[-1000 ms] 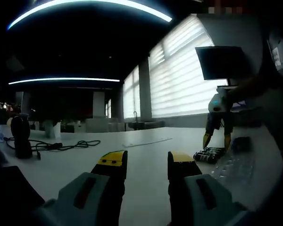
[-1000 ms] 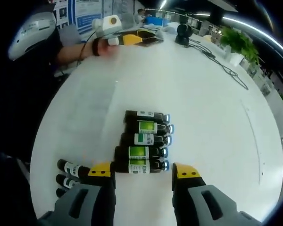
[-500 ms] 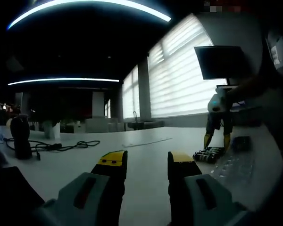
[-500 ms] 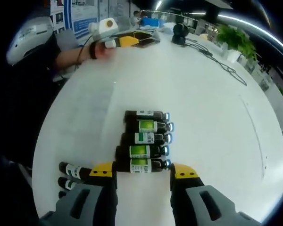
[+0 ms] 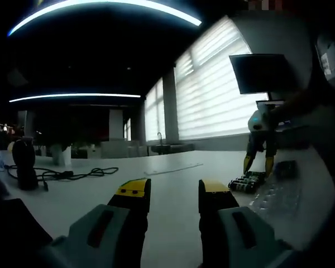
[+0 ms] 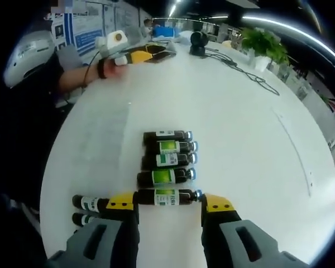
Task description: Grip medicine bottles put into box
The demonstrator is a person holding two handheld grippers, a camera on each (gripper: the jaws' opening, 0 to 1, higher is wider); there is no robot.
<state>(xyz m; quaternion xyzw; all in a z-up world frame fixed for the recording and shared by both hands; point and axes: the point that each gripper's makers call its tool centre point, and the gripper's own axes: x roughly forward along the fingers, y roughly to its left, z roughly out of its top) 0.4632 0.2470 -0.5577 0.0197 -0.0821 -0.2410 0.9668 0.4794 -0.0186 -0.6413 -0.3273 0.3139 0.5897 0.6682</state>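
Bottles lie on their sides in a row of 5 (image 6: 166,164) on the white table (image 6: 240,111), dark glass with green and white labels, necks toward the right of the right gripper view. The right gripper (image 6: 163,204) hangs over the nearest bottle (image 6: 166,196); its yellow-tipped jaws are spread wide, 1 tip at each end of that bottle, and they hold nothing. Whether the tips touch the bottle I cannot tell. More dark bottles (image 6: 88,207) lie just left of the left jaw, 2 of them visible, partly hidden behind it. Farther across the table, a person's hand (image 6: 109,62) holds the left gripper (image 6: 140,54) near the far edge. A black cable (image 6: 251,78) and a green plant (image 6: 262,42) sit at the far side.

In the left gripper view, the left gripper (image 5: 173,192) is low over the bare table (image 5: 167,173), jaws parted with a clear gap and nothing between them. At right, the other gripper (image 5: 259,145) stands over the cluster of bottles (image 5: 247,182), with a clear plastic box (image 5: 276,196) just beside them. A dark monitor (image 5: 262,73) stands before bright blinds (image 5: 212,95).
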